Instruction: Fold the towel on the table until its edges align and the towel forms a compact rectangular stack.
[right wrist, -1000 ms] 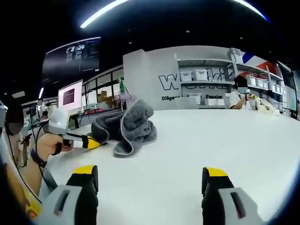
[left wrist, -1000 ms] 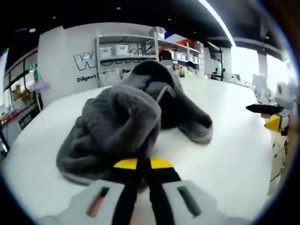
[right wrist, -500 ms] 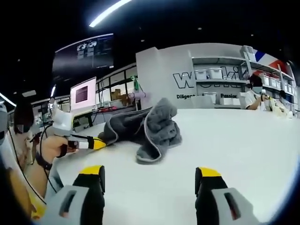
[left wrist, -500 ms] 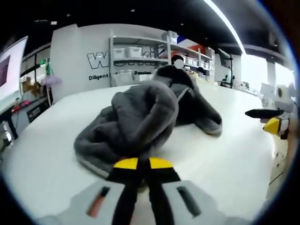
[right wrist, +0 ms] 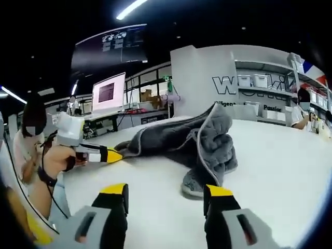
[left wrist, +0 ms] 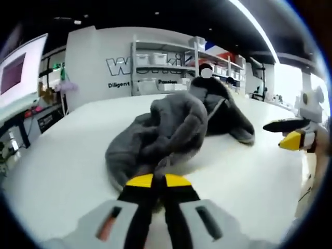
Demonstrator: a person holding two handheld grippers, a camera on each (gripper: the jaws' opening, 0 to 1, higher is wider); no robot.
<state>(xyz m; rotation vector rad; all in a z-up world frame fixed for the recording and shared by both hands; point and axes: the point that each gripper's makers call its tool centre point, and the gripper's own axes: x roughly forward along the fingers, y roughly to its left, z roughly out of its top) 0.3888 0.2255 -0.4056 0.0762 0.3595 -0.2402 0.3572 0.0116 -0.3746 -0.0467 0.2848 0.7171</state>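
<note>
A crumpled grey towel (left wrist: 176, 127) lies bunched on the white table (left wrist: 57, 171). My left gripper (left wrist: 158, 180) is shut, its yellow tips pinching the towel's near edge. In the right gripper view the towel (right wrist: 199, 137) stretches leftward from a heap to a thin corner, and the left gripper (right wrist: 106, 154), held by a hand, grips that corner. My right gripper (right wrist: 166, 190) is open just short of the heap's near end, nothing between its jaws. It enters the left gripper view as the right gripper (left wrist: 289, 136), apart from the towel.
Behind the table (right wrist: 280, 155) stand a lettered white wall (left wrist: 98, 57) and shelves with bins (left wrist: 161, 59). A monitor (right wrist: 108, 92) glows at the back left. A person (right wrist: 31, 140) sits at the left edge, another person (right wrist: 302, 106) far right.
The towel has been drawn out longer toward the left gripper. The right gripper has come closer to the heap and its jaws have narrowed a little. Both views have shifted.
</note>
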